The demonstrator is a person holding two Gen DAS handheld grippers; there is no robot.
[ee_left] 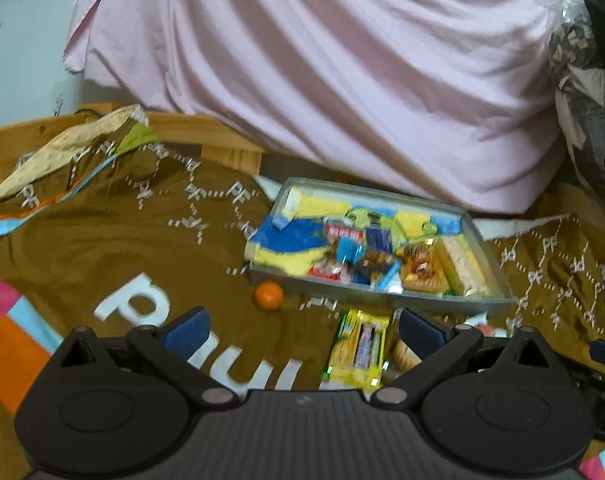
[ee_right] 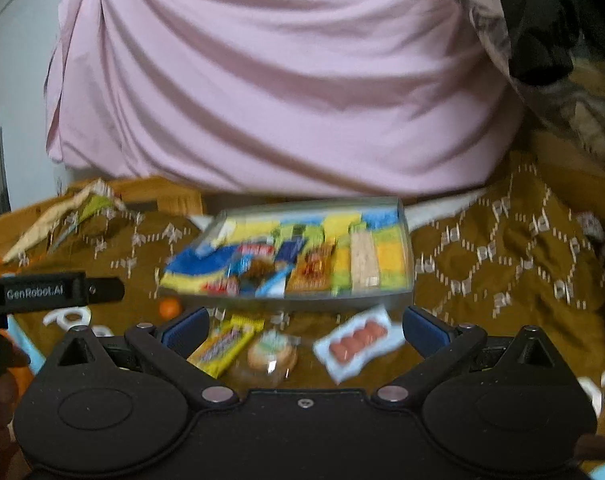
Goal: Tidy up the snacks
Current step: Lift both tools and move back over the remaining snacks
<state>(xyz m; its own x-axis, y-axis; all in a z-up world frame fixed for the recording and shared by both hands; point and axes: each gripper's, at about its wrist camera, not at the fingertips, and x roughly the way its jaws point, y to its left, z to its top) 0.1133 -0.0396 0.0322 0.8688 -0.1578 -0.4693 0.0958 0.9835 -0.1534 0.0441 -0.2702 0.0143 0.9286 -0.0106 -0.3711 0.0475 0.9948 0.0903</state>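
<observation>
A clear rectangular tray (ee_left: 498, 276) (ee_right: 314, 303) lies on a brown patterned cloth and holds several snack packets over a blue and yellow lining. In front of it on the cloth lie a yellow wrapped bar (ee_left: 358, 346) (ee_right: 224, 346), a round wrapped cake (ee_right: 271, 356), a white packet of small sausages (ee_right: 358, 342) and a small orange ball (ee_left: 268, 296) (ee_right: 169, 307). My left gripper (ee_left: 302, 330) is open, with the yellow bar between its blue fingertips and below them. My right gripper (ee_right: 304, 328) is open above the bar, cake and sausage packet.
A pink draped sheet (ee_left: 322, 60) (ee_right: 270, 80) rises behind the tray. A wooden frame (ee_left: 206, 132) edges the cloth at the left. A crumpled bag (ee_left: 74, 148) lies at the far left. The left gripper's body (ee_right: 50, 292) shows at the right wrist view's left edge.
</observation>
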